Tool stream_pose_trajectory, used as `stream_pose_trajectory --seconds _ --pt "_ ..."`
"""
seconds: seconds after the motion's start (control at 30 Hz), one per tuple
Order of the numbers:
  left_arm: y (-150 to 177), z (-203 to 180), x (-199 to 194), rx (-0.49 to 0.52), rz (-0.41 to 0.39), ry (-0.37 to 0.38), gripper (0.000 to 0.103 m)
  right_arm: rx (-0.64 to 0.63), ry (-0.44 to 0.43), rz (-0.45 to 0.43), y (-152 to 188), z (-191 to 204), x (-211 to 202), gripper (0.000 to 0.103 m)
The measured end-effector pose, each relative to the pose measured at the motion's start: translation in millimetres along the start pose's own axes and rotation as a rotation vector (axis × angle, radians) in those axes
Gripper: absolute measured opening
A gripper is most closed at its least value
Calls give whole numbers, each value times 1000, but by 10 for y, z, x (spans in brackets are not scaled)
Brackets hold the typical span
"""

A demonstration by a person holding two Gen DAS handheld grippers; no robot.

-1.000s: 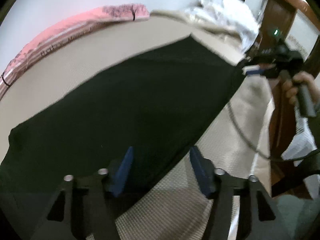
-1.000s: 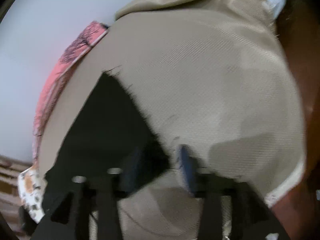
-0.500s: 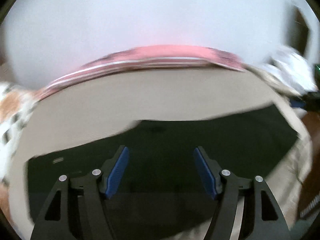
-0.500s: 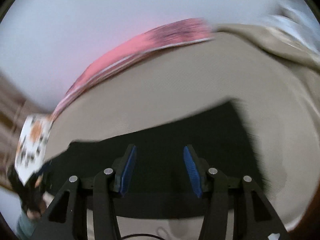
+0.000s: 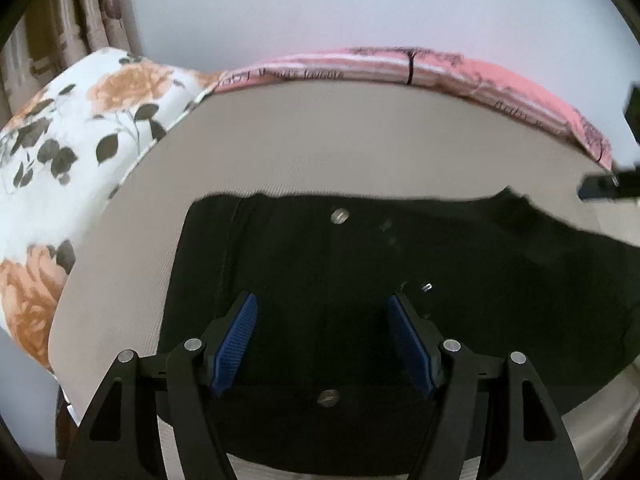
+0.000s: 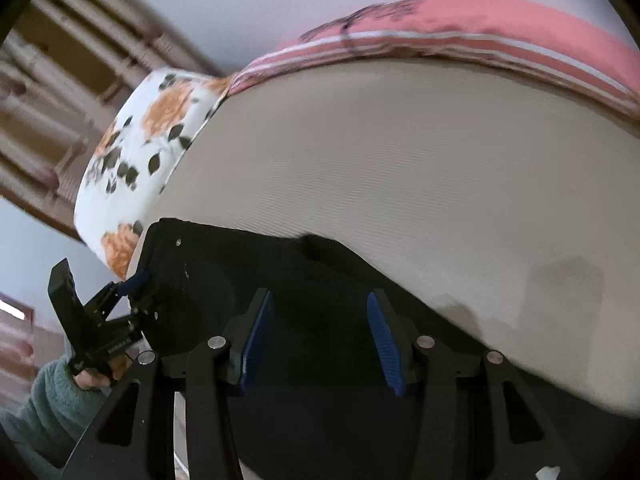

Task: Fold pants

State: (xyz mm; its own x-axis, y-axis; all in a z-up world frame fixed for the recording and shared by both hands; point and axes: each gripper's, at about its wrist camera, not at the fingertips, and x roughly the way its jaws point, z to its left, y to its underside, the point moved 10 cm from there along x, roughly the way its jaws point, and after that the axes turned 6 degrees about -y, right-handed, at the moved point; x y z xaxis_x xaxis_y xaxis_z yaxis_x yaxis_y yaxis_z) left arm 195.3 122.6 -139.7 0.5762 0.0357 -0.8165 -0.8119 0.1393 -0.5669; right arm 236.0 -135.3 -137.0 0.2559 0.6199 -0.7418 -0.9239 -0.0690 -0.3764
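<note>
Black pants (image 5: 360,272) flat; both hand-held grippers agape; right view shows left hand-held gripper (image 6: 136,292).

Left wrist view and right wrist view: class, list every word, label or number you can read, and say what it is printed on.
Pink bedding: dark script along its edge, too blurred to read.
Left gripper, body label in right wrist view: white lettering, too small to read.
Black pants: no text, only metal buttons.
Flowered pillow: none.
</note>
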Motion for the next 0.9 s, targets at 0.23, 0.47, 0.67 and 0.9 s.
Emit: stream_pose_trajectory --seconds 0.23,0.47,0.67,0.9 --pt "122 122 177 -18 45 69 70 -36 -45 105 -267 46 665 47" --pt "130 126 171 0 31 87 71 -42 -97 176 -261 29 910 13" --pt "138 176 211 -14 35 119 72 -69 -35 126 -349 -42 965 9" --pt "130 163 202 14 24 74 72 -70 9 109 -354 -65 1023 20"
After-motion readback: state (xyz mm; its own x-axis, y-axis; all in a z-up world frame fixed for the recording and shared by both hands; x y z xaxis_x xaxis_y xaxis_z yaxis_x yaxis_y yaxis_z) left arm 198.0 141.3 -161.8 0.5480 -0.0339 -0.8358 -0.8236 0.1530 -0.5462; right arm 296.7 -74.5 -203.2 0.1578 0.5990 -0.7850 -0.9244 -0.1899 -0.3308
